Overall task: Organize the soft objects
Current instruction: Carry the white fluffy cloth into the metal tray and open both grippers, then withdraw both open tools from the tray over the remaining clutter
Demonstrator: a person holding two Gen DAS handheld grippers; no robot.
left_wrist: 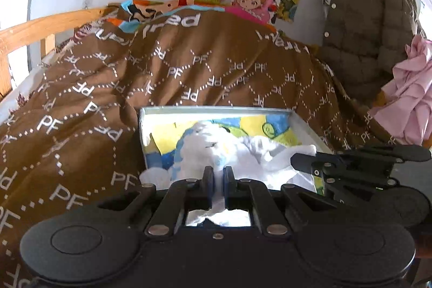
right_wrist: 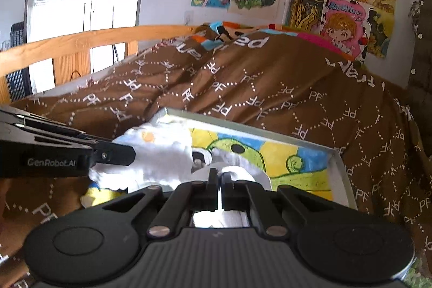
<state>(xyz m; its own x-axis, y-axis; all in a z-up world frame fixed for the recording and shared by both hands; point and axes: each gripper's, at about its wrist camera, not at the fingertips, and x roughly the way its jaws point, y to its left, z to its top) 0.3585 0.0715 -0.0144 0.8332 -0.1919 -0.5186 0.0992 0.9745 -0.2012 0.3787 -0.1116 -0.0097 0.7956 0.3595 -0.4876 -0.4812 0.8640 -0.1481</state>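
left gripper [left_wrist: 218,181]: clamped on white plush toy [left_wrist: 237,150]
right gripper [right_wrist: 219,184]: clamped on same toy
toy: over box [right_wrist: 338,166], bed [right_wrist: 270,88] at 12 o'clock

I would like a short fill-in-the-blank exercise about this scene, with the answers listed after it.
1. The white plush toy lies in a shallow ____ with a painted bottom.
2. The tray rests on a ____ blanket printed with "PF".
3. Both hand-held grippers, left and right, are ____ on the toy's white fabric.
4. The wall behind the bed is covered with colourful ____.

Answers: tray; brown; shut; drawings
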